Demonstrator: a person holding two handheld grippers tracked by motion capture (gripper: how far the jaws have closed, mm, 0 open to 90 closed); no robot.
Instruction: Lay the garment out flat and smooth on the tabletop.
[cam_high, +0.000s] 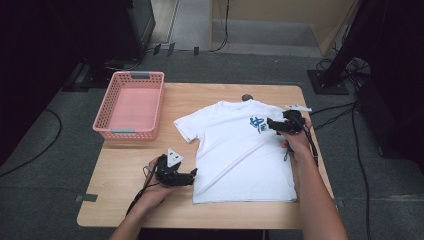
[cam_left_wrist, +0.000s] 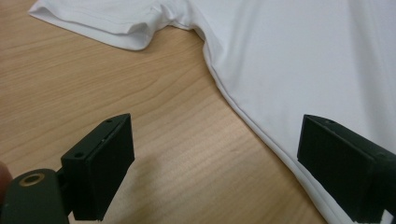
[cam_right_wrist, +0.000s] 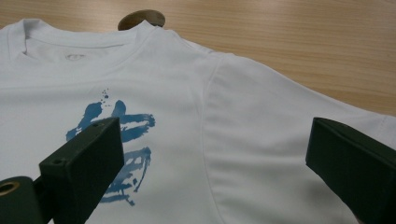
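A white T-shirt (cam_high: 240, 150) with a blue print (cam_high: 258, 124) lies flat on the wooden table (cam_high: 125, 175), collar toward the far edge. My left gripper (cam_high: 192, 176) is open at the shirt's left side seam near the hem; in the left gripper view (cam_left_wrist: 215, 163) one jaw stands over bare wood and the other over the shirt (cam_left_wrist: 299, 60). My right gripper (cam_high: 270, 125) is open above the shirt's right shoulder, beside the print. In the right gripper view (cam_right_wrist: 215, 158) its jaws straddle the shoulder seam, with the print (cam_right_wrist: 119, 149) by one jaw.
An empty pink basket (cam_high: 131, 104) stands at the table's far left corner. A small dark round thing (cam_high: 246, 97) sits just beyond the collar. Cables trail on the floor at the right (cam_high: 340, 115). Bare wood lies between basket and shirt.
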